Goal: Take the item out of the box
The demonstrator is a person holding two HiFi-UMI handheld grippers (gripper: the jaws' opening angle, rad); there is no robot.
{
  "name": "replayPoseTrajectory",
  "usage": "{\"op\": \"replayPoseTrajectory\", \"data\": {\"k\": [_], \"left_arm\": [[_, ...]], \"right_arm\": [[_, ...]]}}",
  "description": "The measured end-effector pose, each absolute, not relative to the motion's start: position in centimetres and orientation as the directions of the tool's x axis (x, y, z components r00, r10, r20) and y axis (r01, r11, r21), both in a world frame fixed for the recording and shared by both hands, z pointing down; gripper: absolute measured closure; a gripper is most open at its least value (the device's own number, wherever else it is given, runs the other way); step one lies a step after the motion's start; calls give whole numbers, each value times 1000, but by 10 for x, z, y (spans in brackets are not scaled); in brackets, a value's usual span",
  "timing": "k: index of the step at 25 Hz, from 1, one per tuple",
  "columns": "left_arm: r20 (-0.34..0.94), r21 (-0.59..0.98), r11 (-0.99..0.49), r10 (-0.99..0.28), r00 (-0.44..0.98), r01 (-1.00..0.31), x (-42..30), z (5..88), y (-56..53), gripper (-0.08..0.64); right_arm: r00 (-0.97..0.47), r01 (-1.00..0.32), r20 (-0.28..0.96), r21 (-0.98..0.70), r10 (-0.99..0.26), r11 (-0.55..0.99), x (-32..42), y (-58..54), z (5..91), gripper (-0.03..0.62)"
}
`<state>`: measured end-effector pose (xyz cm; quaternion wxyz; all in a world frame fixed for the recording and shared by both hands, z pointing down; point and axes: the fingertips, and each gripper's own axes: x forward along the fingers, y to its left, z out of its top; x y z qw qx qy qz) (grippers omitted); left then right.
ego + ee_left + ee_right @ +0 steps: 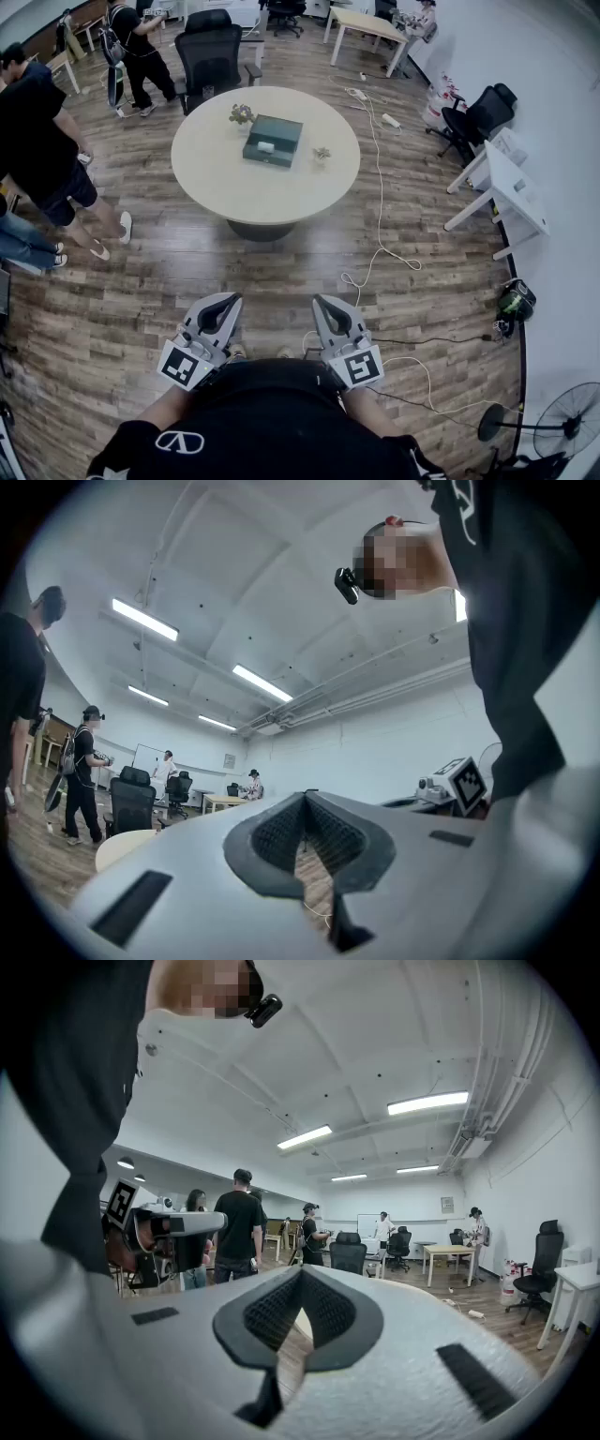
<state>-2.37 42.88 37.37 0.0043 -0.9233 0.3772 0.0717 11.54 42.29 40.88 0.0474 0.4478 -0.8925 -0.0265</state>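
Approach step: box (273,140) sits at the middle of the round table (216,192), well apart from both grippers, and the item inside is not visible. Left gripper (223,305) and right gripper (325,305) hang near the torso, each with jaws pressed together and nothing between them. To do it well, walk up first and mind the white cable (380,187) on the floor. Spread the jaws before reaching, then steady the box with 1 gripper and work the lid with the other — clear of the 2 small plants (242,114) beside it.

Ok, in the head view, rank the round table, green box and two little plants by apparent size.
Round table
Green box
Left plant and right plant: smallest, too alike to rank.
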Motion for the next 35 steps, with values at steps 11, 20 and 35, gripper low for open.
{"op": "replayPoseTrajectory", "data": {"k": [11,20,35], "left_arm": [[-141,41,-732,-679,721,-680,-8,372,430,554],[-126,29,-722,-689,714,-692,12,372,426,554],[-79,17,-666,-744,663,-746,60,390,402,554]], "right_arm": [[-595,-803,-4,41,-804,594,129,424,390,588],[-581,-814,-49,23,-813,580,158,415,388,588],[-673,-738,-23,-44,-739,674,199,389,427,588]]}}
